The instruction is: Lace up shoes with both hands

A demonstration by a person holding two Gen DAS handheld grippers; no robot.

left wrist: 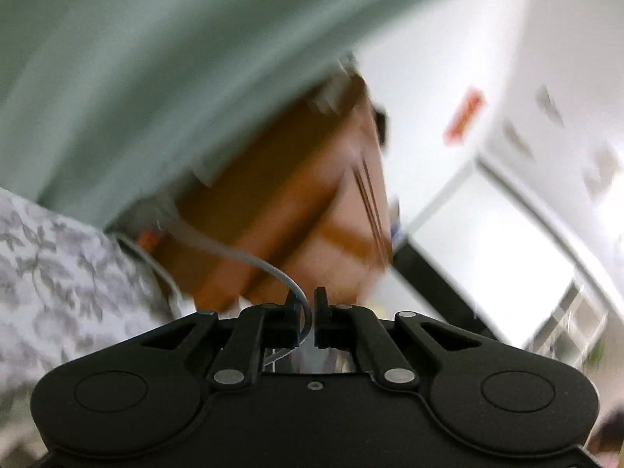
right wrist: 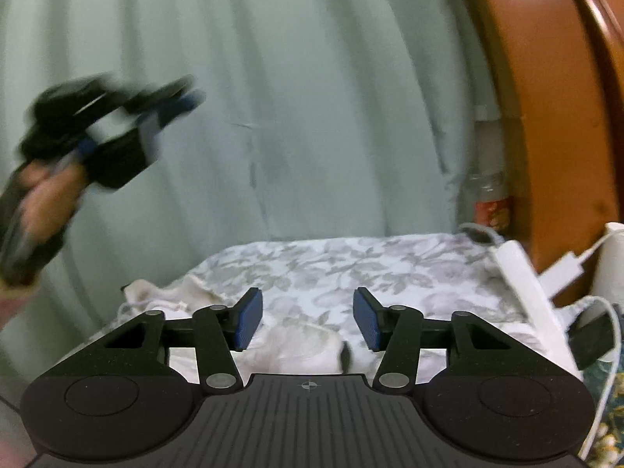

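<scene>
In the left wrist view my left gripper (left wrist: 310, 296) is shut on a thin white lace (left wrist: 234, 251). The lace curves up and left toward the floral cloth (left wrist: 50, 269). This view is tilted and blurred, and the shoe is hidden in it. In the right wrist view my right gripper (right wrist: 308, 319) stands open, its blue pads (right wrist: 249, 321) wide apart with nothing between them. A white shoe (right wrist: 296, 345) lies on the floral cloth (right wrist: 331, 265) just below and beyond it. The left gripper (right wrist: 179, 97) shows blurred at upper left, raised high and held by a hand (right wrist: 39, 199).
A pale green curtain (right wrist: 273, 97) hangs behind the cloth-covered surface. Brown wooden furniture (right wrist: 546, 97) stands at right, with a bottle (right wrist: 491, 195) beside it. A white power strip (right wrist: 522, 273), plugs and cables (right wrist: 612, 351) lie along the right edge.
</scene>
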